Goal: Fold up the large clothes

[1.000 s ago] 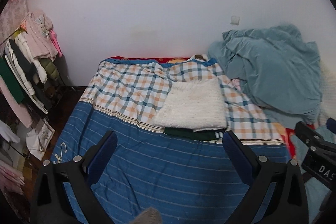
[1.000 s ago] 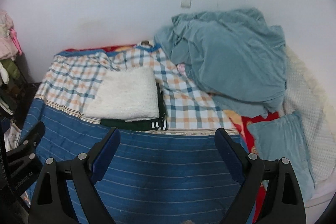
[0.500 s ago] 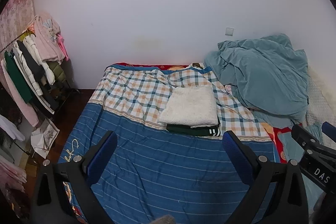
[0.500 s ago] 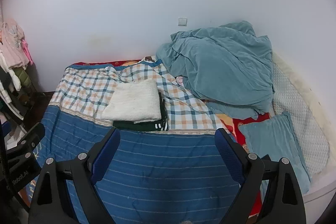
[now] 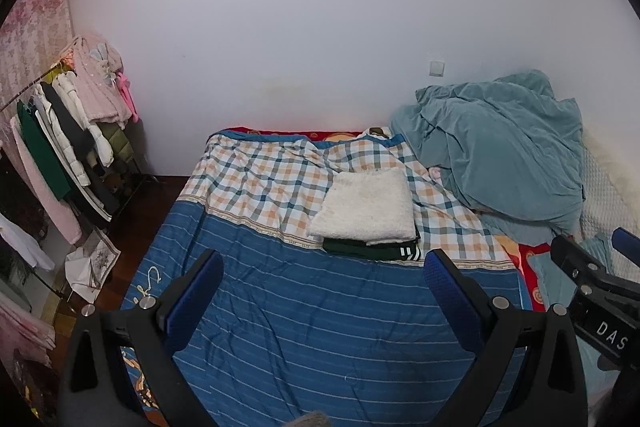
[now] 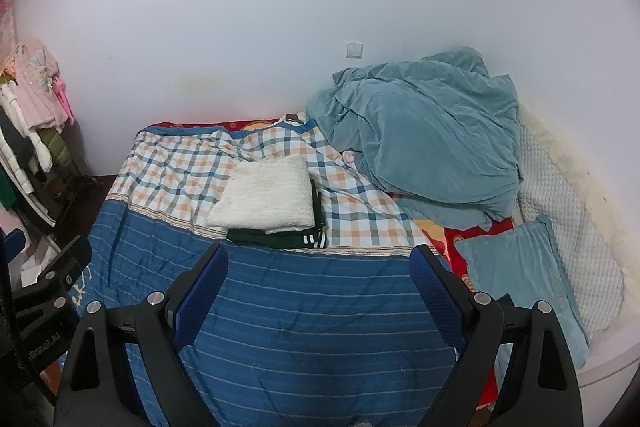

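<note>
A folded white fluffy garment (image 5: 366,207) (image 6: 266,199) lies on top of a folded dark green garment with white stripes (image 5: 370,250) (image 6: 280,237), on the checked part of the bed cover (image 5: 256,183). My left gripper (image 5: 320,283) is open and empty, held above the blue striped part (image 5: 312,315), well short of the stack. My right gripper (image 6: 318,271) is open and empty too, above the same blue part (image 6: 320,311). Each gripper shows at the edge of the other's view.
A crumpled teal blanket (image 5: 500,155) (image 6: 424,139) is heaped at the bed's far right by the wall. A teal pillow (image 6: 524,275) and a white quilted pad (image 6: 560,211) lie to the right. A clothes rack (image 5: 68,139) stands left of the bed.
Both grippers have pulled back and up from the bed, so the folded stack looks smaller and farther. Both stay open and empty. The stack has not moved.
</note>
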